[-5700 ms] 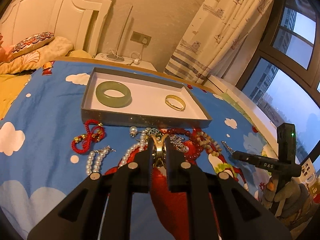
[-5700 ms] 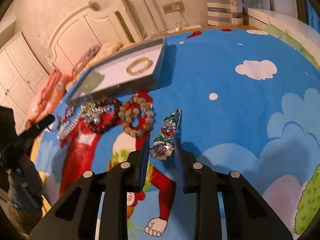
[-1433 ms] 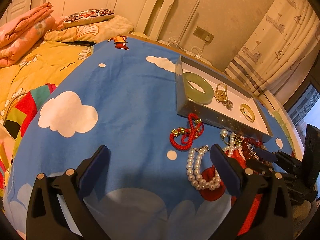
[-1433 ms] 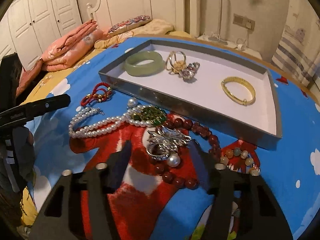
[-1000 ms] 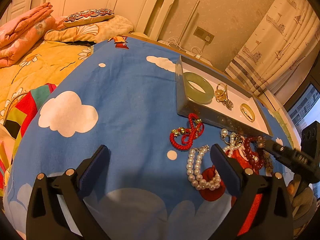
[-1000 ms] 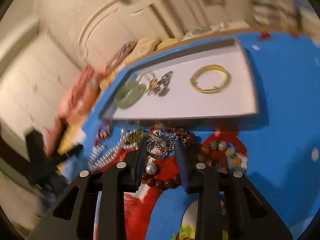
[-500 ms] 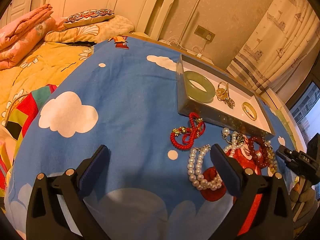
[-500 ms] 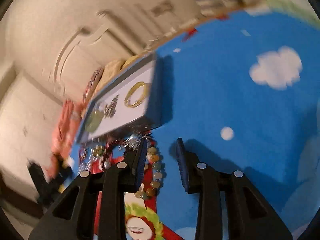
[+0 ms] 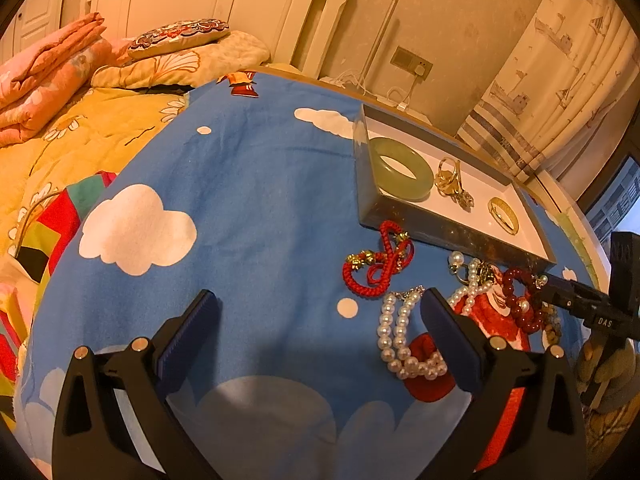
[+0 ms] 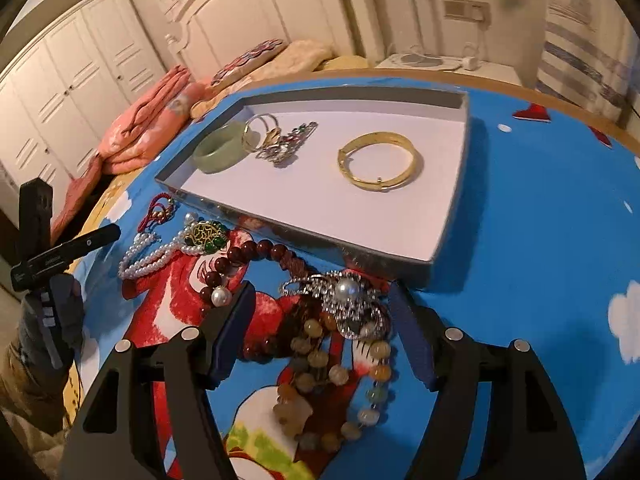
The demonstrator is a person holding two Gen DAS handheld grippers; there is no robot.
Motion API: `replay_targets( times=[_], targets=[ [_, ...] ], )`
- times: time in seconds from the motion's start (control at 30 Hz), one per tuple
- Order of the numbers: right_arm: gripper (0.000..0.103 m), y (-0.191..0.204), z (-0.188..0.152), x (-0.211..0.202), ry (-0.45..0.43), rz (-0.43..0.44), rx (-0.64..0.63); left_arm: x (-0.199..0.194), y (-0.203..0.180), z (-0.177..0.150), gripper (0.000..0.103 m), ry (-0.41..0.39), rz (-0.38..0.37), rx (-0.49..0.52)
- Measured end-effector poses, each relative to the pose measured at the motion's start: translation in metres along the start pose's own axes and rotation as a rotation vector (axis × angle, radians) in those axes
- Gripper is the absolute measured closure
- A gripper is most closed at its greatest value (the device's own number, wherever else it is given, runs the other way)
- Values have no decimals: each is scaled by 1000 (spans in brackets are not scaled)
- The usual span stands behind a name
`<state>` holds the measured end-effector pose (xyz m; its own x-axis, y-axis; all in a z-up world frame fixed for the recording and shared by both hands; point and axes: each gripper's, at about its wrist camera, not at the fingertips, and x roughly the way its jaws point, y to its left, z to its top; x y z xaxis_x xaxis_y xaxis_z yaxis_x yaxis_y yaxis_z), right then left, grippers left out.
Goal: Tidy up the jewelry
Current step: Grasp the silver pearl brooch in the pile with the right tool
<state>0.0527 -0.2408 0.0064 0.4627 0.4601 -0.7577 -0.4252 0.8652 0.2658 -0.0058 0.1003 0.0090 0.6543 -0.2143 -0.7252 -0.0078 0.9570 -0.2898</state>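
A grey tray (image 10: 448,224) with a white floor lies on the blue cloth and holds a green jade bangle (image 10: 218,148), gold rings and a brooch (image 10: 280,140) and a gold bangle (image 10: 380,160). My right gripper (image 10: 322,328) is open, its jaws either side of a silver pearl brooch (image 10: 348,304) that lies on coloured beads (image 10: 340,380). My left gripper (image 9: 318,332) is open and empty over bare cloth, left of a pearl strand (image 9: 400,336). A red cord bracelet (image 9: 376,264) and dark red beads (image 9: 520,296) lie in front of the tray (image 9: 440,232).
A green and gold pendant (image 10: 206,234) sits on the pearl strand (image 10: 152,252). Pillows and folded pink bedding (image 9: 44,80) lie at the far left. A curtain (image 9: 560,60) hangs at the back right. The bed edge runs behind the tray.
My right gripper swung away to the right with the silver brooch, came back and opened, and the brooch now lies on the beads. My left gripper has stayed open and still.
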Motion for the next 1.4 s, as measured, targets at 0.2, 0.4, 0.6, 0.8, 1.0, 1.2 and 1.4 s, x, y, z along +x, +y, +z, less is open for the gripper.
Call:
replay_targets(
  times=[0.2,0.4,0.6,0.8,1.0,1.2,1.4],
  targets=[
    [70,7,-13,-20,-31,-25,-109,1,-4,-1,2,17,15,24],
    [73,9,-23,-28,-23,-34,-147,7,-18,0,2,52,61,87],
    [66,-1,-14,-16,39,0,-186,10,-30,0,2,84,62,144],
    [59,-13,-8,-13,84,107,-238,17,-46,1,2,133,39,225],
    [84,10,-19,-19,28,0,-335,31,-59,12,3,158,36,270],
    [84,5,-25,-43,-88,-41,-268,48,-62,32,22,164,43,260],
    [84,0,-28,-56,-162,-47,-194,57,-71,40,95,137,131,318]
  ],
)
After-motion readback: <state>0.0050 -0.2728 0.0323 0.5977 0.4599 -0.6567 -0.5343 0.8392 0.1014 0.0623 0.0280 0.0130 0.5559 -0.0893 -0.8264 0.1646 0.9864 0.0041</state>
